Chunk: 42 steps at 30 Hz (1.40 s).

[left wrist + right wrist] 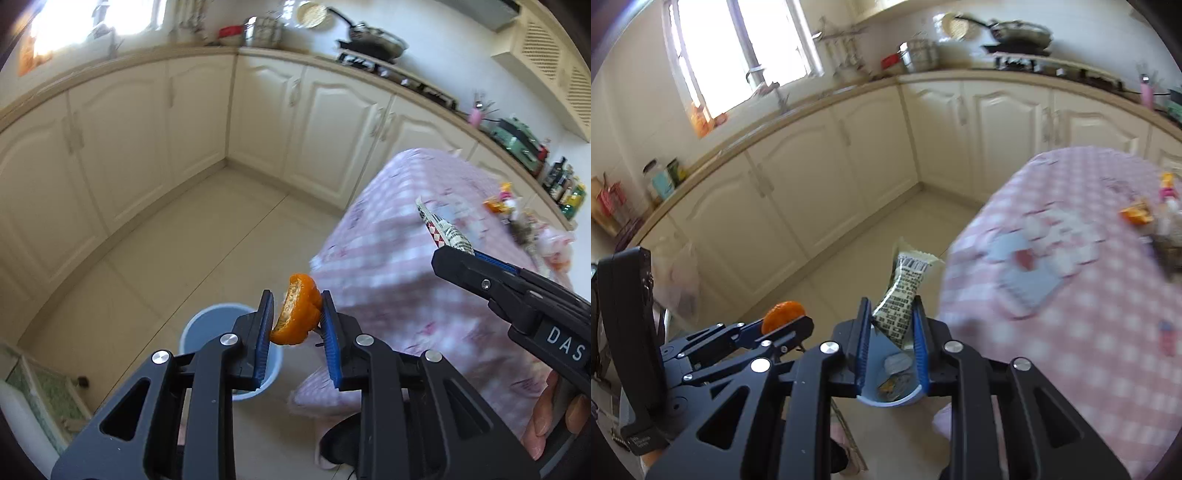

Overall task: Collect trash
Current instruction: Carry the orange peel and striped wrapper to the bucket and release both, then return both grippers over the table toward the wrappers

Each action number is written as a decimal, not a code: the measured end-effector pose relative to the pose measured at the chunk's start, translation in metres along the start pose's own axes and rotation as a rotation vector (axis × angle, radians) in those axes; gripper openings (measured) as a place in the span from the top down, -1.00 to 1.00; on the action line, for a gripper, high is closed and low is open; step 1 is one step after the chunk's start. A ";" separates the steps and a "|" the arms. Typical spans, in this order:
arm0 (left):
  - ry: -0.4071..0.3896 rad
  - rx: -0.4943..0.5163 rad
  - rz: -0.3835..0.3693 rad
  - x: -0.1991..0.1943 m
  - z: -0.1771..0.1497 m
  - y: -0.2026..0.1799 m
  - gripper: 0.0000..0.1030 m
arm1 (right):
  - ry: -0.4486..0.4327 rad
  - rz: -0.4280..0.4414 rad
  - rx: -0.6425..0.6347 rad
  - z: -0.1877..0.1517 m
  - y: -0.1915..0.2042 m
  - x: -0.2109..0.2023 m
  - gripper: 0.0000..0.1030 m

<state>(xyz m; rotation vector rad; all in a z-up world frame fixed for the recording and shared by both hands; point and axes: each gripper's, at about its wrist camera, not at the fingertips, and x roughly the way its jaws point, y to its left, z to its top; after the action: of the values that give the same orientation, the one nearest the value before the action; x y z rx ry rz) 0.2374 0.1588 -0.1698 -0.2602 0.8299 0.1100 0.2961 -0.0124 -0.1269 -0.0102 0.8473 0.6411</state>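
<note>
My left gripper (295, 325) is shut on an orange peel (297, 312) and holds it in the air above the floor, just right of a light blue trash bin (207, 325). My right gripper (891, 325) is shut on a crumpled snack wrapper (901, 295) with black print, held over the same bin (886, 387), which has some trash inside. The right gripper with the wrapper (443, 229) shows at the right of the left wrist view. The left gripper with the peel (783, 314) shows at the left of the right wrist view.
A table with a pink checked cloth (424, 258) stands to the right, with more orange peel (1136, 214) and wrappers (517, 218) on its far side. Cream kitchen cabinets (184, 129) line the back. The tiled floor (184, 240) lies between.
</note>
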 end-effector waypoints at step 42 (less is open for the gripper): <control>0.123 -0.140 0.210 0.087 -0.020 0.107 -0.30 | 0.196 0.073 -0.066 -0.003 0.059 0.187 0.30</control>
<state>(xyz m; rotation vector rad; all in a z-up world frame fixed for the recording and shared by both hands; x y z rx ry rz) 0.2605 0.2564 -0.2671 -0.3134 0.9724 0.3522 0.3532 0.1327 -0.2460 -0.1036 1.0188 0.7455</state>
